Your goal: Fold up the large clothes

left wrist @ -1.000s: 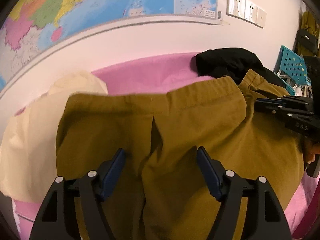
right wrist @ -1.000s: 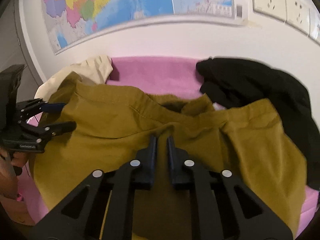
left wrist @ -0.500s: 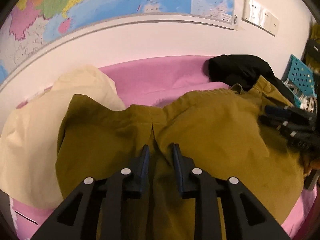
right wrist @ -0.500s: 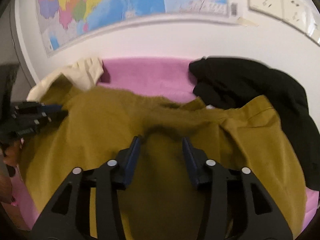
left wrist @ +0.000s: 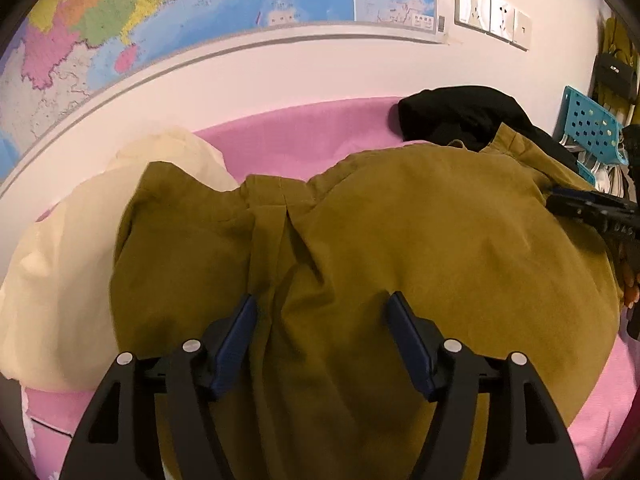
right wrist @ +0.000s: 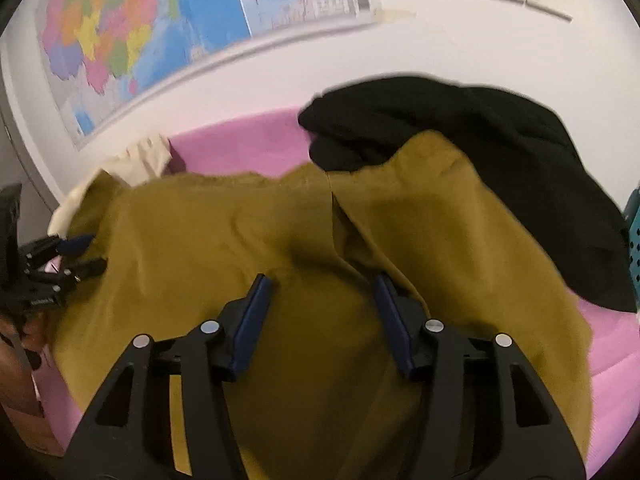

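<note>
An olive-brown garment (left wrist: 400,248) lies spread over the pink surface (left wrist: 304,136), its seamed edge toward the wall. My left gripper (left wrist: 320,308) hovers over the garment's near left part. Its jaws are opening, with cloth under the gap but not pinched by the blue pads (left wrist: 236,340). In the right wrist view the same garment (right wrist: 224,232) fills the middle. My right gripper (right wrist: 320,286) is above it, jaws opening, pads off the fabric. Each gripper shows at the edge of the other's view: right gripper (left wrist: 588,208), left gripper (right wrist: 76,256).
A cream garment (left wrist: 60,272) lies at the left, partly under the olive one. A black garment (right wrist: 480,144) is heaped at the back right against the white wall. A map (left wrist: 160,12) hangs above. A blue perforated basket (left wrist: 592,128) stands at the far right.
The left gripper closed to a narrow gap over the centre fold, then opened wide again. The right gripper went from shut to open and shifted sideways. The olive garment now lies flatter.
</note>
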The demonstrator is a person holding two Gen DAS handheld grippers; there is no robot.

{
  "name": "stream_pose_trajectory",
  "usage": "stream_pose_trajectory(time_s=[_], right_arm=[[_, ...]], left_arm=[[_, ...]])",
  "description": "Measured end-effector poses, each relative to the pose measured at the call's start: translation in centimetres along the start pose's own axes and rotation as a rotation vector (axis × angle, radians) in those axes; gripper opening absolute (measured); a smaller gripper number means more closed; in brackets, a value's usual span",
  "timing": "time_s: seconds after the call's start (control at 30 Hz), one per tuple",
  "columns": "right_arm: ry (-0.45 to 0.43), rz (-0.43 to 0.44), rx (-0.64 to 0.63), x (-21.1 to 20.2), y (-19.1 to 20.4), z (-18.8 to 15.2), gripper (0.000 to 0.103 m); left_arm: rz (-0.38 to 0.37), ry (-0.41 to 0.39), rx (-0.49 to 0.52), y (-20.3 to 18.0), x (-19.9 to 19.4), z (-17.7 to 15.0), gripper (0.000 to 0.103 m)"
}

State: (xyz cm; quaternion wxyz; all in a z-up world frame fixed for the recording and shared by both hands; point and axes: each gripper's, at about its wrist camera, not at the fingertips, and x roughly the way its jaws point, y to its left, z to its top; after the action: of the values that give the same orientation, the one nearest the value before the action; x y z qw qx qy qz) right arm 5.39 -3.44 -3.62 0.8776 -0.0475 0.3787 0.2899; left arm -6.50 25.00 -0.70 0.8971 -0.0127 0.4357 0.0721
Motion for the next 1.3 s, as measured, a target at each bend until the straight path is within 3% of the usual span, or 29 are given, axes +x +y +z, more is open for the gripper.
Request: stream_pose_trajectory(time_s=[0.07, 0.33, 0.4, 0.47, 0.5, 0.6, 0.67, 0.93, 1.07, 1.23, 1.3], right_arm=[[-0.046, 0.042, 0.007, -2.4, -0.1, -0.4, 0.053], [-0.094, 0.035, 0.061, -10.0, -3.3, -5.4, 0.055], [-0.046, -0.009, 0.072, -9.4, -4.2, -7.0, 0.046], [-0.018, -0.045, 0.092, -8.6, -5.0, -7.8, 0.030], [-0.017, -0.055, 0.096, -8.1, -5.2, -8.0, 0.030], [-0.024, -0.056, 0.103, -8.2, -5.0, -8.0, 0.034], [-0.045, -0.037, 0.102, -9.1, -4.6, -8.0, 0.041], [-0.130, -0.067, 0.107, -13.1, -4.8, -9.2, 0.053], [-0.066, -0.084, 0.159, -11.2, -6.3, -10.2, 0.049], [-0.067, -0.076, 0.191, -10.7, -6.3, -10.5, 0.054], [-0.079, -0.059, 0.209, -11.3, -6.2, -10.5, 0.058]], left_arm=[[-0.007, -0.021, -0.009, 0.4, -1.3, -0.5, 0.068], [-0.072, -0.084, -0.043, 1.6, -5.5, -4.6, 0.070], [-0.089, -0.075, -0.048, 1.5, -5.4, -5.8, 0.070], [-0.071, -0.046, -0.059, 1.8, -4.5, -6.5, 0.069], [-0.058, -0.026, -0.063, 1.8, -3.8, -6.7, 0.068], [-0.046, -0.019, -0.073, 1.7, -3.5, -6.7, 0.068], [-0.055, -0.028, -0.081, 1.8, -4.1, -6.7, 0.070], [-0.069, -0.103, -0.105, 3.7, -9.2, -10.2, 0.080], [-0.048, -0.046, -0.140, 4.5, -8.1, -11.4, 0.080], [-0.163, 0.014, -0.255, 5.6, -5.8, -12.2, 0.078], [-0.169, 0.017, -0.271, 5.6, -5.8, -12.2, 0.079]])
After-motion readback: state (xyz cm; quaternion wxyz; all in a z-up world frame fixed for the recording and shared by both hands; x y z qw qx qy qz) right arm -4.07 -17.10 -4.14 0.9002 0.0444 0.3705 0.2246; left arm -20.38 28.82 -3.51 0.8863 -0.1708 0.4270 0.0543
